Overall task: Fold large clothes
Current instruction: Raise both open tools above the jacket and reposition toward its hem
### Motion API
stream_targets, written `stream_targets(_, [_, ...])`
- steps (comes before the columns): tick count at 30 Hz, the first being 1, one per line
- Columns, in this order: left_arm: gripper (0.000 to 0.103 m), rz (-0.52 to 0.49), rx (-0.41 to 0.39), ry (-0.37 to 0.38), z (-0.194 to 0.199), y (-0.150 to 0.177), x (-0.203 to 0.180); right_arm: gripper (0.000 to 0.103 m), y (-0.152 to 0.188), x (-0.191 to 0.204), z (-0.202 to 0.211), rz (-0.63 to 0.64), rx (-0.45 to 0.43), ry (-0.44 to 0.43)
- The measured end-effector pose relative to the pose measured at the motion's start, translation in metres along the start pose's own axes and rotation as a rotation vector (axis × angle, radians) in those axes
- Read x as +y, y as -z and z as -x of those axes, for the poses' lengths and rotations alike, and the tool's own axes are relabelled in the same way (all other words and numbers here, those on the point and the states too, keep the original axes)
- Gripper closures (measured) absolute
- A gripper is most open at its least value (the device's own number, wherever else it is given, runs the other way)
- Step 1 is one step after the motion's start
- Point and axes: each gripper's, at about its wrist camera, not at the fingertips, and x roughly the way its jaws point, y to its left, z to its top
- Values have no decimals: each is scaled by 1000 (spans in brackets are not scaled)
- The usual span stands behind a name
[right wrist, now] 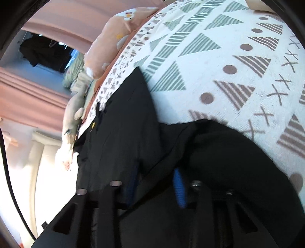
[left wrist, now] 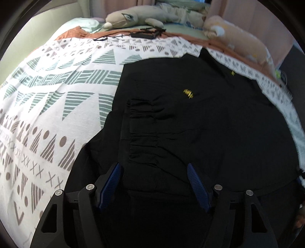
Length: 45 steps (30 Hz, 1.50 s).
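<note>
Black fabric of a large garment (left wrist: 190,118) fills the near right part of the bed in the left wrist view, spread mostly flat over a patterned bedspread (left wrist: 57,106), with a small yellow emblem (left wrist: 188,93) on it and a band of gathered wrinkles near its left edge. The left gripper (left wrist: 153,167) hangs above the garment's near part with its blue pads (left wrist: 196,183) well apart and nothing pinched between them. Bare bedspread lies open to the garment's left, while plush toys (left wrist: 133,17) and a dark device with cables (left wrist: 146,34) line the bed's far edge. In the right wrist view, blurred and rolled sideways, the right gripper (right wrist: 158,183) has its blue pads (right wrist: 179,188) drawn close around a raised fold of the garment (right wrist: 124,133), which bunches over the fingers; it appears clamped on the cloth. Beyond, the garment stretches toward the bed's far edge beside a peach plush toy (right wrist: 112,38), with bare bedspread to its right.
</note>
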Motion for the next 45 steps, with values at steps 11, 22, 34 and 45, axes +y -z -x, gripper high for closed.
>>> stream_targets(11, [46,-143,10,-129,-17,-22,-29,92,-8,-11,5,-47,-49,-10])
stream_targets(22, [38,-22,-41,19,39,2,1,50,15,3,40,14,-75,38])
stream_targets(34, [4,-55,-115,137,135,60,24,13,73,15,107,169,-88,48])
stream_targets(45, [4,-57,-292,157,224,125,57,13,126,3,198,292,-218,43])
